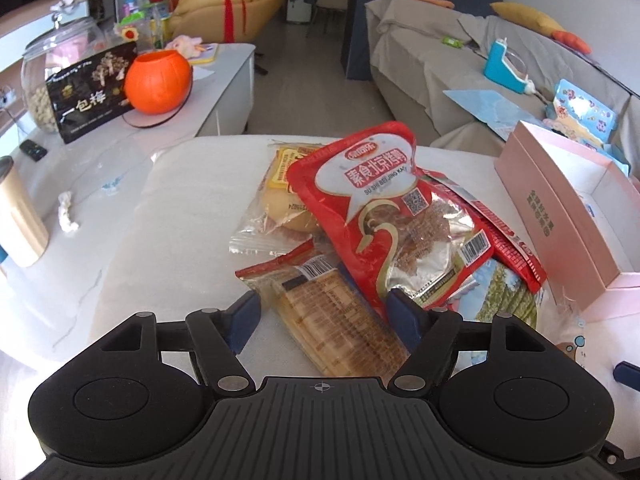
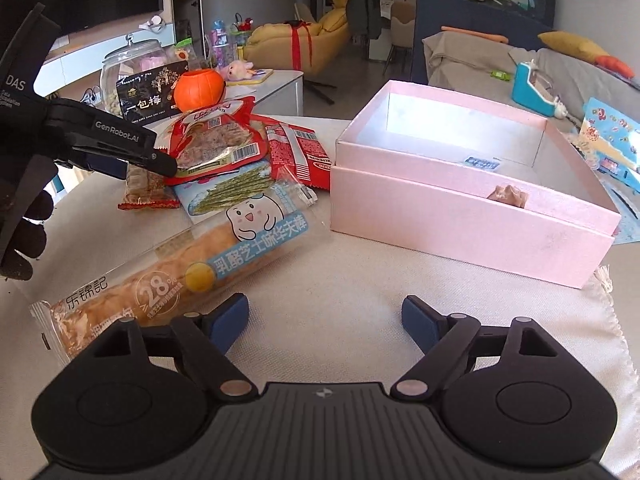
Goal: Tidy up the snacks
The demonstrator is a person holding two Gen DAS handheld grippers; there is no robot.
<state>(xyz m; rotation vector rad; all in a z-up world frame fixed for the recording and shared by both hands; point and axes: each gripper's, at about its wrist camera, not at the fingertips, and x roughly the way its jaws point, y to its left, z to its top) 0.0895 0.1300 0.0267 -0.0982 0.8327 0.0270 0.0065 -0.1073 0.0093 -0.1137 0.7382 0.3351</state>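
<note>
A heap of snack packets lies on the white cloth (image 2: 360, 292). On top is a red pouch (image 1: 392, 208), also in the right wrist view (image 2: 212, 140). A bun in clear wrap (image 1: 280, 200) lies behind it, with a flat red packet (image 2: 298, 152) and a green-stick packet (image 2: 228, 192) beside it. My left gripper (image 1: 324, 312) is open astride a clear cracker packet (image 1: 332, 320), its right pad under the red pouch's edge. One of its fingers (image 2: 132, 148) shows from the right wrist. My right gripper (image 2: 324, 320) stands open over bare cloth, beside a long pastry packet (image 2: 180, 268). The open pink box (image 2: 460, 216) sits to the right.
The pink box holds a small blue-white packet (image 2: 482, 163) and a small brown item (image 2: 508, 196). On the left stand an orange pumpkin pot (image 1: 158, 82), a glass jar (image 1: 52, 68), a black packet (image 1: 94, 96) and a beige tumbler (image 1: 18, 216). A covered sofa (image 1: 460, 60) lies behind.
</note>
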